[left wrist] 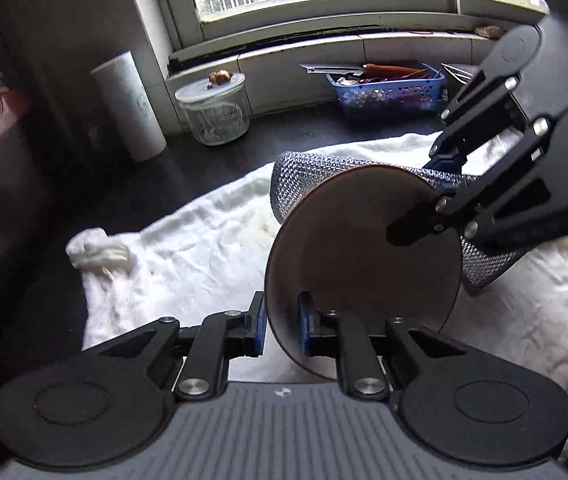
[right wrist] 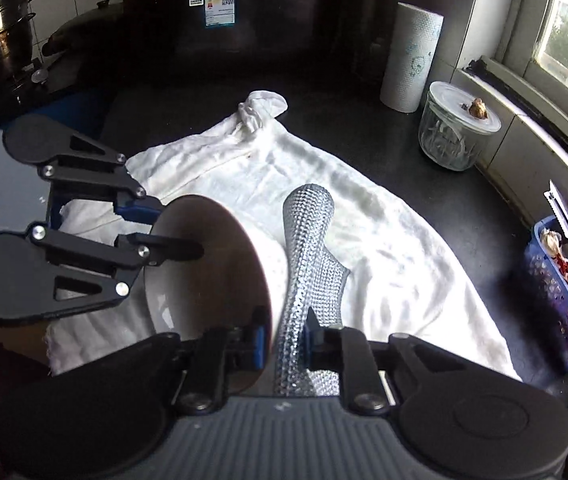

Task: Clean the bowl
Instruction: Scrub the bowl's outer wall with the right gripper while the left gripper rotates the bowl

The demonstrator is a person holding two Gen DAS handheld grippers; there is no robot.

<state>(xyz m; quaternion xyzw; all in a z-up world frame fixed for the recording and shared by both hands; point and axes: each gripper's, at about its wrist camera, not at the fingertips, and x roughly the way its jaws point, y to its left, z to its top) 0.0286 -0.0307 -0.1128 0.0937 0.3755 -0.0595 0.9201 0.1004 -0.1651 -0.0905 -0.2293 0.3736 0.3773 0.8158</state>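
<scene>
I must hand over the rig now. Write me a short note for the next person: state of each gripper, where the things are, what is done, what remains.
Left gripper: shut on the rim of the bowl, held tilted on edge above the white cloth.
Right gripper: shut on the silver mesh scrubbing cloth, which lies against the bowl's rim and outer side.
Done: both things are gripped and brought together.
Left: whether any scrubbing has been done cannot be told; wipe inside and outside, then set the bowl down on the white cloth.
</scene>
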